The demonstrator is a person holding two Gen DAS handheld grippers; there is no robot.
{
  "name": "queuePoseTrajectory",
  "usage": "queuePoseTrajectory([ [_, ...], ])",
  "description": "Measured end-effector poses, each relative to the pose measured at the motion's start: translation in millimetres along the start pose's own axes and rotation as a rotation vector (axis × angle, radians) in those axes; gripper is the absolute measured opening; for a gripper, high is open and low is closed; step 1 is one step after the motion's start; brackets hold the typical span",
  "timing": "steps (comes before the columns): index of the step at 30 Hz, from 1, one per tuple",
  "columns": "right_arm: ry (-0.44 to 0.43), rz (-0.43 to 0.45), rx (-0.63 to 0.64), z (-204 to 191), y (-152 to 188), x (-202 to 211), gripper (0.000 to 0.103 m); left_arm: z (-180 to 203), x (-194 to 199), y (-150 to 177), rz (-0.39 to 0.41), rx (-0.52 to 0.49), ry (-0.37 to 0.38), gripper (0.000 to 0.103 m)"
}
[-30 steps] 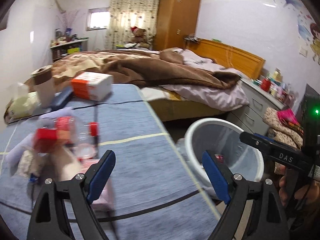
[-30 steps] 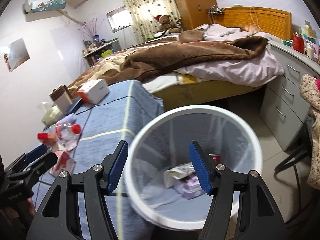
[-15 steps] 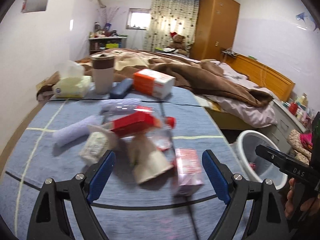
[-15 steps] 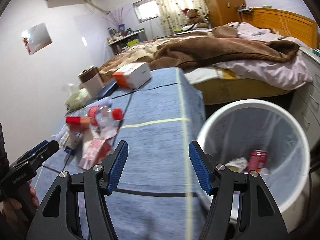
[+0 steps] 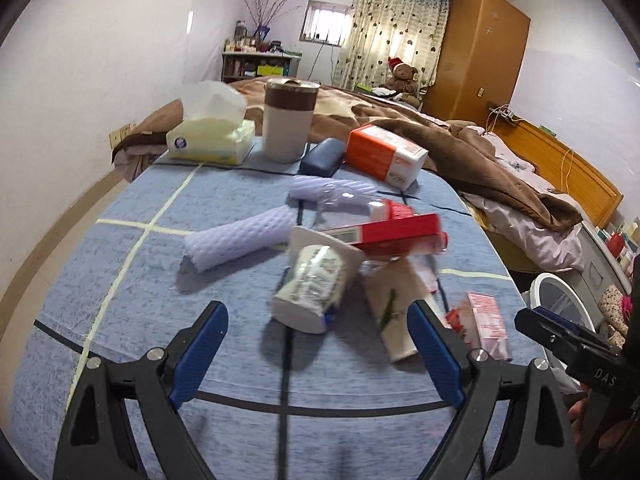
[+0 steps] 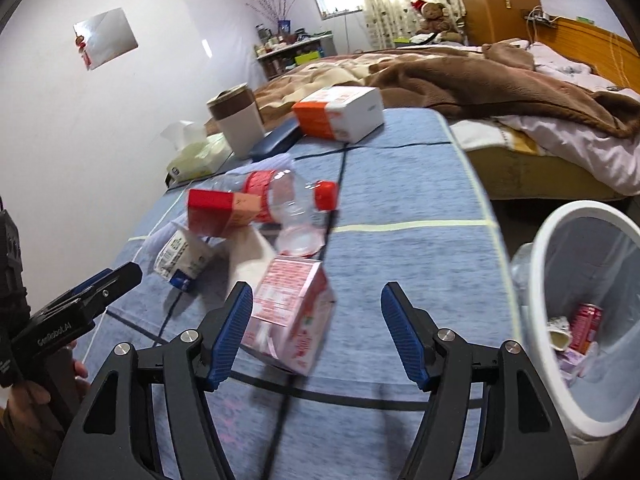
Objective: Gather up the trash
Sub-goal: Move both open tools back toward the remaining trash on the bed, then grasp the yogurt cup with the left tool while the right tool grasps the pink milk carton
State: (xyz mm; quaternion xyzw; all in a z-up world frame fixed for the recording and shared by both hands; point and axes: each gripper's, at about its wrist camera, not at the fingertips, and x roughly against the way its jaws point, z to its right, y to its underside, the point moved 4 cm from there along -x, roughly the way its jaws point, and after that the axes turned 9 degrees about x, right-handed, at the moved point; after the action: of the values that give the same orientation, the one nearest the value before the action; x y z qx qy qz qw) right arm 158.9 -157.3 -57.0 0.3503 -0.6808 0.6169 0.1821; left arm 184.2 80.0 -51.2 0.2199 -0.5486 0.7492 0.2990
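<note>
On the blue tablecloth (image 5: 120, 280), the left gripper (image 5: 316, 354) has its blue-padded jaws spread wide with nothing between the pads, and a white printed cup (image 5: 310, 292) lies on its side just ahead of them, in front of a red box (image 5: 400, 234) and two lilac foam sleeves (image 5: 240, 242). The right gripper (image 6: 316, 330) is also spread, its jaws having just been opening, and a pink drink carton (image 6: 290, 312) lies just beyond its left finger, untouched by either pad. The white waste bin (image 6: 540, 280) stands beside the table's right edge, already holding a red can (image 6: 586, 326) and other scraps.
</note>
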Motion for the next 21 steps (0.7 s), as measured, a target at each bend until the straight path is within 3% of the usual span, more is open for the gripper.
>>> queuePoseTrajectory([
  [5, 0.012, -0.037, 0.017, -13, 2, -13, 0.068, -13, -10, -3, -0.048, -0.026, -0.027, 0.095],
  [9, 0.05, -0.072, 0.03, -21, 4, -23, 0.069, -11, -20, -5, -0.094, -0.036, 0.044, 0.096],
  [12, 0.071, -0.098, 0.033, -25, 7, -30, 0.069, -5, -24, -7, -0.081, -0.085, 0.008, 0.096],
  [21, 0.155, -0.141, 0.067, -20, 15, -36, 0.069, 1, -51, -10, -0.136, -0.106, -0.017, 0.096],
])
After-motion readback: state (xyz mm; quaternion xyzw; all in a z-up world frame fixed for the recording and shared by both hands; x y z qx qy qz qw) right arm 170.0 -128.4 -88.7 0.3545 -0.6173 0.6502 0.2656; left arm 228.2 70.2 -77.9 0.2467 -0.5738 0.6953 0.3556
